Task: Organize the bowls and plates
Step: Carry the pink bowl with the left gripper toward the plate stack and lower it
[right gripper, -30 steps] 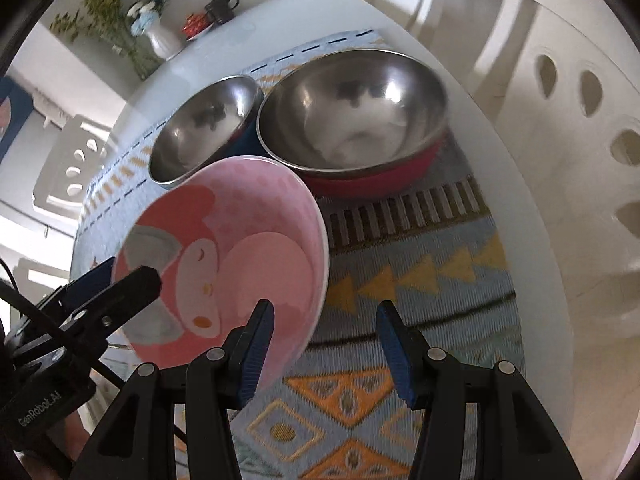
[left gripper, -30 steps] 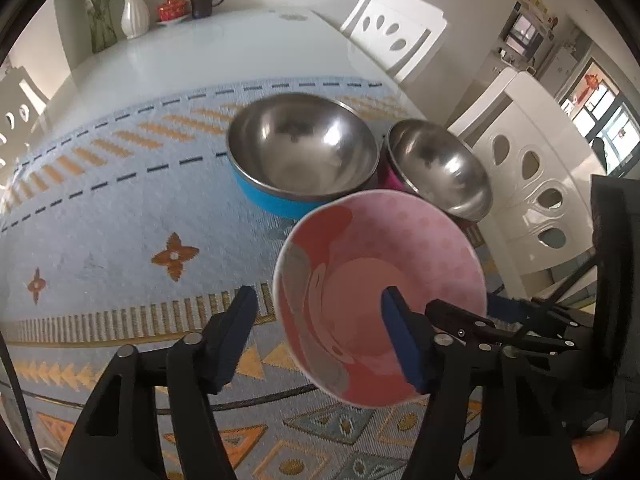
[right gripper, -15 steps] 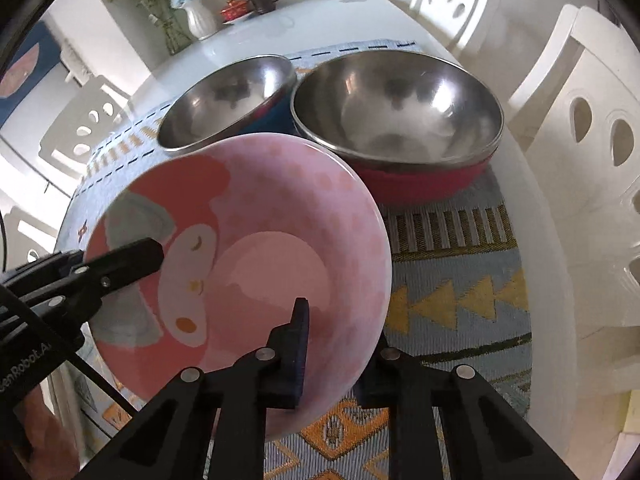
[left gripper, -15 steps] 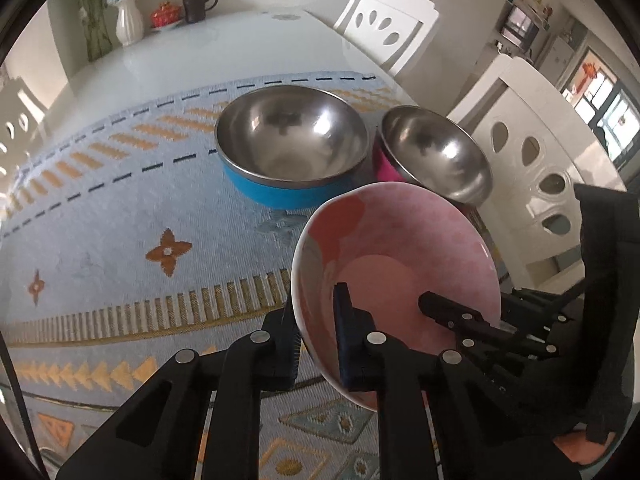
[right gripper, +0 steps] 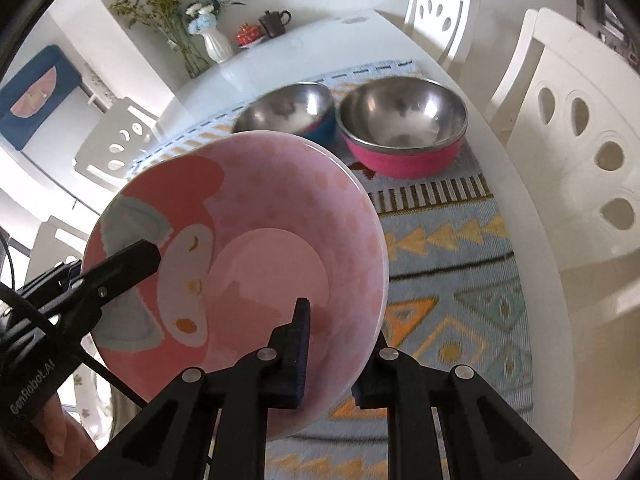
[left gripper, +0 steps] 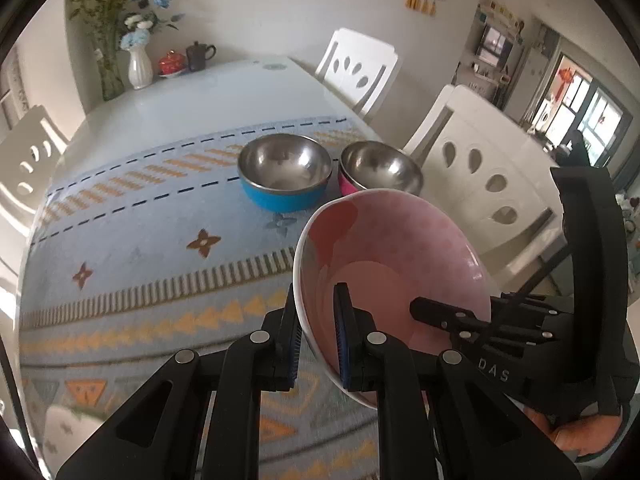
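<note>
Left black plastic two-finger gripper point(left gripper: 316, 334): angular linkage arms, round silver pivot screws, ribbed blue pads point(left gripper: 342, 340). Right black plastic two-finger gripper point(right gripper: 334, 354): same build, "DAS" lettering on body. Left unit's body reads "GenRobot.AI"; thin black cable point(right gripper: 100, 368) alongside

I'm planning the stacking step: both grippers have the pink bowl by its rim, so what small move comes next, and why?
Probably carry the pink bowl forward toward the blue steel bowl: left gripper and right gripper clamp opposite rims, and it hangs tilted above the mat.
</note>
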`<state>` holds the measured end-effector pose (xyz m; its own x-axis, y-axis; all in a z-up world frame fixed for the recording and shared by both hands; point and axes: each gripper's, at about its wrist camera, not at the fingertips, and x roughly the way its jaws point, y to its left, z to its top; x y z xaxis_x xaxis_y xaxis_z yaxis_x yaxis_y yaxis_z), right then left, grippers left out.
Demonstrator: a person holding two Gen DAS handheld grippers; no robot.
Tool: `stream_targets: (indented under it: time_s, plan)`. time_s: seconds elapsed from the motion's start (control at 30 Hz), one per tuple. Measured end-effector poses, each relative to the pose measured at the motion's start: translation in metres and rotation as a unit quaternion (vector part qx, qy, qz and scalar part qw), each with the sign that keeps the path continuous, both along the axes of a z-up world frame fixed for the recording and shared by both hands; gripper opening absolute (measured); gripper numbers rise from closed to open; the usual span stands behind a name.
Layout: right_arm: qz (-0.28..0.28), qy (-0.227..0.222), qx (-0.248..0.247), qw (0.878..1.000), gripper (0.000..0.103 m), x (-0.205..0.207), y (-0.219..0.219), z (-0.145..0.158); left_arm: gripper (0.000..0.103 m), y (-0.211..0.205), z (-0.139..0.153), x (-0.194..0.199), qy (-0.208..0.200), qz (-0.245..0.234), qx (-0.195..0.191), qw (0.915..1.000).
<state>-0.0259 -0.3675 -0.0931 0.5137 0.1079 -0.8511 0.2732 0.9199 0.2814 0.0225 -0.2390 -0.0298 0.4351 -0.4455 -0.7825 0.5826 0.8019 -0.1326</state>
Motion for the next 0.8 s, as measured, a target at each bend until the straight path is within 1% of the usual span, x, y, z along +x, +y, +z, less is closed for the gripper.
stream_targets:
  time_s: [0.07,0.23,0.4,0.6,0.8]
  plan:
    - [0.001,-0.007,-0.004,1.000,0.016,-0.012,0.014,0.010,0.012,0.019,0.009,-0.016,-0.003,0.006,-0.018,0.9998]
    - [0.016,-0.020,-0.025,0.999,0.016,-0.046,0.062,0.037,0.012,0.055,0.026,-0.053,-0.018,0.025,-0.044,0.9986]
    - [0.020,-0.016,-0.038,0.999,0.016,-0.078,0.098,0.051,0.012,0.087,0.034,-0.080,-0.011,0.032,-0.071,0.9969]
    - [0.025,-0.016,-0.045,0.999,0.016,-0.108,0.132,0.054,0.012,0.113,0.032,-0.106,-0.009,0.040,-0.085,0.9955]
    - [0.014,0.007,-0.035,0.999,0.016,-0.129,0.140,0.042,0.012,0.117,0.019,-0.124,0.002,0.032,-0.077,0.9965]
